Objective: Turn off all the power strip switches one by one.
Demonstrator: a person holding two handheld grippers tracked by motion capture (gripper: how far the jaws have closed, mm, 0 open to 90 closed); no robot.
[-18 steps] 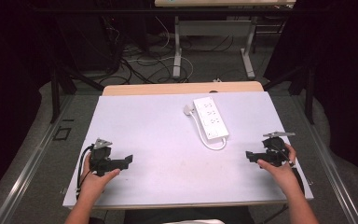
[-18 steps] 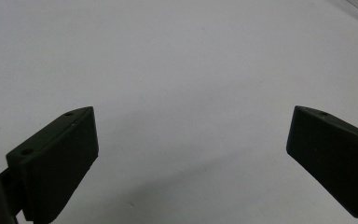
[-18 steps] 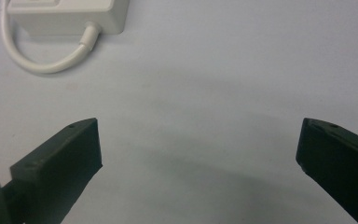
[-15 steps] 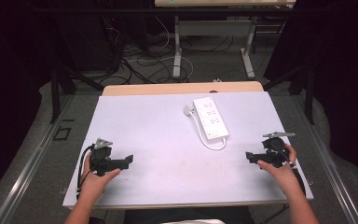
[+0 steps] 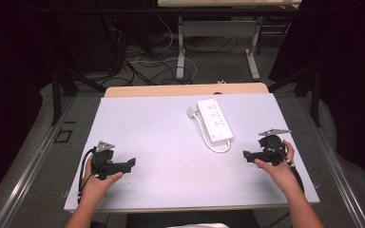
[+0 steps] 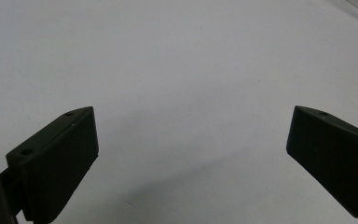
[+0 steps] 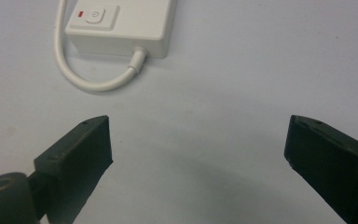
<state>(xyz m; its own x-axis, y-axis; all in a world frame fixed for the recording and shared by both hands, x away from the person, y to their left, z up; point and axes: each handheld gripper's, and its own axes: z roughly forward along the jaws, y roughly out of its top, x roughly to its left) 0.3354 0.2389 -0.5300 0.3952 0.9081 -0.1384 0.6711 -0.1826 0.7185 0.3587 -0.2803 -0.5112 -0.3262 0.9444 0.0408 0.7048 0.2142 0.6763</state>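
High view shows, nearest to the person, two hands on the front part of the white worktop (image 5: 171, 142). The left hand-held gripper (image 5: 131, 163) rests near the front left corner, and its jaws point toward the middle of the worktop. In the left gripper view its two black jaws are spread wide, with bare worktop between them. The right hand-held gripper (image 5: 245, 155) rests near the right edge and points left, toward the middle. In the right gripper view its jaws are also spread wide and hold nothing.

Farther from the person lies the white power strip (image 5: 214, 119), right of the centre and nearer to the right hand-held gripper, but apart from it. Its long axis runs from the near right to the far left, slightly oblique to the worktop edges. The switch end (image 7: 95, 15) faces the person, and there the white cable (image 5: 212, 144) leaves the body, bends in a loop and goes back along the left side to the plug (image 5: 192, 112), which lies by the far end. Nothing lies between the grippers and the strip.

Behind the worktop is a wooden table edge (image 5: 185, 89), then cables on the floor (image 5: 147, 57).
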